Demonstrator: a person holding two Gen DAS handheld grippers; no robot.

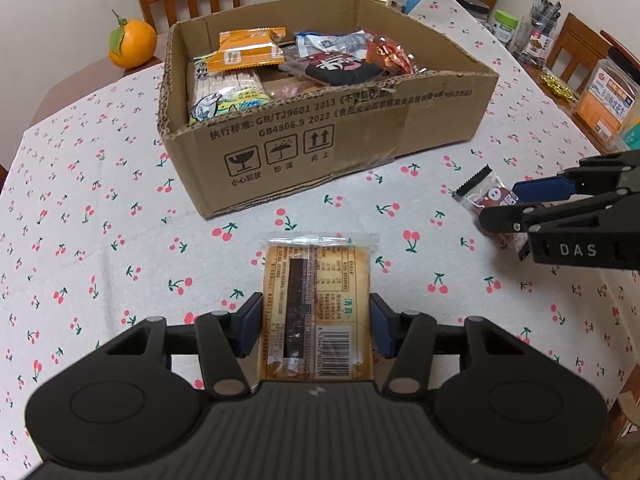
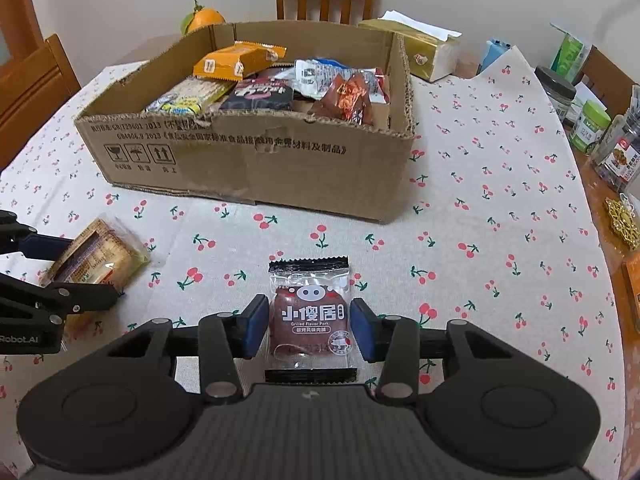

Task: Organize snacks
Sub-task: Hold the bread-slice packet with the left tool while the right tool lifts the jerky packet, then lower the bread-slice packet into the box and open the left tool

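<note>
**Both claws clamped on snacks, box waiting behind**

On the left, the left claw (image 1: 316, 320) has its blue pads squeezed against the sides of a clear-wrapped biscuit pack (image 1: 318, 280) lying barcode-up on the cherry-print bench (image 1: 120, 240). Over to the right, the right claw (image 2: 308, 322) is clenched on a grilled pork pouch (image 2: 310, 316), also flat on the bench. Behind both sits the cardboard box (image 2: 280, 160), already stuffed with snacks.

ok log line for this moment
left gripper: shut on biscuit pack | right gripper: shut on pork jerky packet | box: part-filled
</note>
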